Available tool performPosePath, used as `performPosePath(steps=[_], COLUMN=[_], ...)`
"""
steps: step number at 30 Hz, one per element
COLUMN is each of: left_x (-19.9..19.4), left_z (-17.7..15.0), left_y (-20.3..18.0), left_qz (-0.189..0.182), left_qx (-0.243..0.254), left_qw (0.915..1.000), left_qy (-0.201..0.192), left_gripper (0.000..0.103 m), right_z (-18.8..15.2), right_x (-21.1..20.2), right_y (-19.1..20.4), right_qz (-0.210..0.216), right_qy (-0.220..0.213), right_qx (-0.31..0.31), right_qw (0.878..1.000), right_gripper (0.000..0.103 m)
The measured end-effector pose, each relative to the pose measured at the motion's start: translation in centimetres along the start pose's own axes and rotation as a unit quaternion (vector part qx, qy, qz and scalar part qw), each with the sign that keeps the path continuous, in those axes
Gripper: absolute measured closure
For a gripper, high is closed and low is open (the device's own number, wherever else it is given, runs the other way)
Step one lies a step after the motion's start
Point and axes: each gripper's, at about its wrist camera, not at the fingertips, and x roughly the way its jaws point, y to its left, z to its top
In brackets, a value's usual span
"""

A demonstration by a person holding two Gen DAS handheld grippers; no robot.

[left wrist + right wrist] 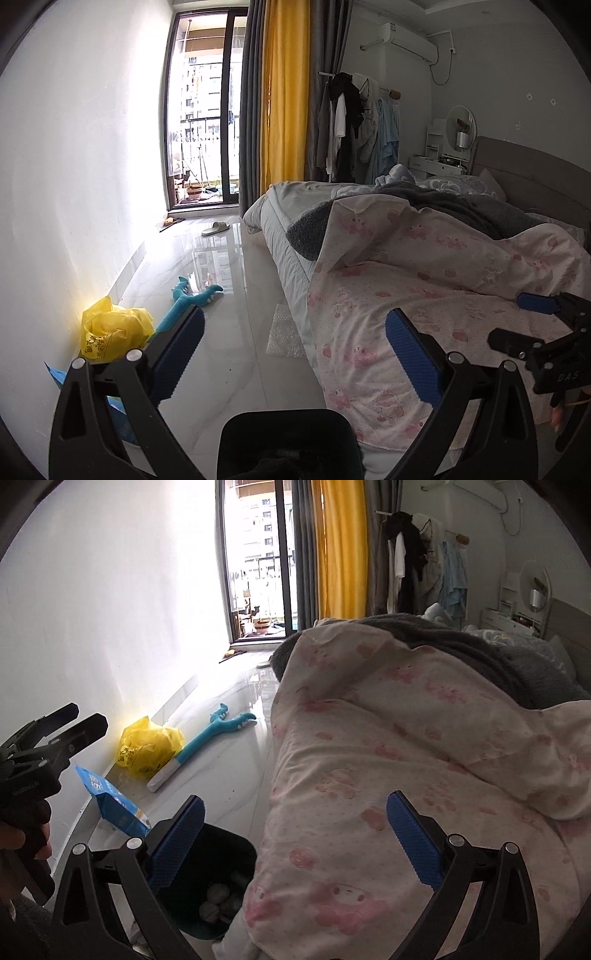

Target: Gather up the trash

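A crumpled yellow plastic bag (112, 330) lies on the floor by the left wall; it also shows in the right wrist view (147, 747). A blue paper package (110, 799) stands beside a dark trash bin (218, 871) that holds crumpled tissues. A sheet of bubble wrap (286, 332) lies on the floor by the bed. My left gripper (293, 350) is open and empty above the floor at the bed's edge. My right gripper (295, 834) is open and empty over the pink quilt. The right gripper also shows at the right edge of the left wrist view (546, 325).
A bed with a pink patterned quilt (424, 295) fills the right side. A teal dinosaur grabber toy (188, 299) lies on the glossy tile floor. A slipper (216, 228) lies near the balcony door. Clothes hang on a rack (351, 122) at the back.
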Motion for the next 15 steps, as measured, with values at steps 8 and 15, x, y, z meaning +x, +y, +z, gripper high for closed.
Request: performPosePath(steps=[8, 15], left_x=[-1.6, -4.1], left_z=[0.4, 1.9], left_y=[-1.5, -3.3], left_qz=[0.006, -0.001], left_qx=[0.025, 0.055], left_qw=[0.9997, 0.9985], left_qy=[-0.006, -0.004], left_gripper=[0.003, 0.003], right_z=[0.2, 0.2], right_x=[-5.4, -10.8], right_y=[-2.9, -6.3], right_qz=[-0.032, -0.064], right_qy=[-0.006, -0.033], right_qx=[-0.005, 0.015], right_qw=[0.999, 0.997], right_gripper=[0.003, 0.003])
